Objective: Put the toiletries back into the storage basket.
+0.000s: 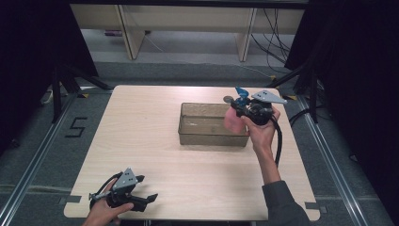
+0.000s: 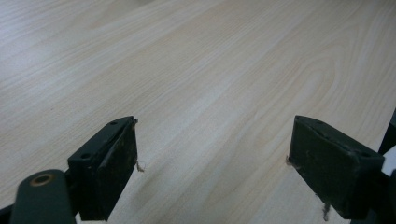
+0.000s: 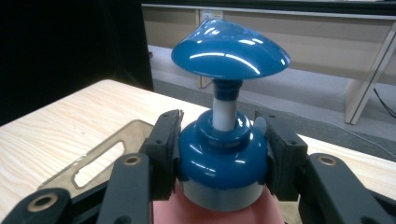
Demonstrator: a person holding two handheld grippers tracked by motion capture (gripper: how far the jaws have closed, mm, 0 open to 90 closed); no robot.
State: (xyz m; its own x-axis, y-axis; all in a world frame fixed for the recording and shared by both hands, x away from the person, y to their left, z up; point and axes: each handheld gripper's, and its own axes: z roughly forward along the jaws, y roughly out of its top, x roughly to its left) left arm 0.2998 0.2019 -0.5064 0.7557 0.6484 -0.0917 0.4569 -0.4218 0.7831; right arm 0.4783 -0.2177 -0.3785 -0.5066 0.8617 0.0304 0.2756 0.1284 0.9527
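Note:
A pink pump bottle (image 1: 232,120) with a blue pump head (image 3: 229,48) hangs over the right end of a clear plastic bin (image 1: 194,135) in the middle of the table. My right gripper (image 1: 244,108) is shut on the bottle's blue collar (image 3: 223,154), one black pad on each side. In the high view the bottle's pink body is at the bin's right rim, above the bin floor. My left gripper (image 1: 147,197) rests at the table's front left corner, jaws wide open over bare wood, with nothing between its fingers (image 2: 107,165).
The light wooden table (image 1: 141,141) stands on grey carpet with black stands at both sides. Desk legs and cables are behind it. A "5" is marked on the floor (image 1: 75,127) to the left.

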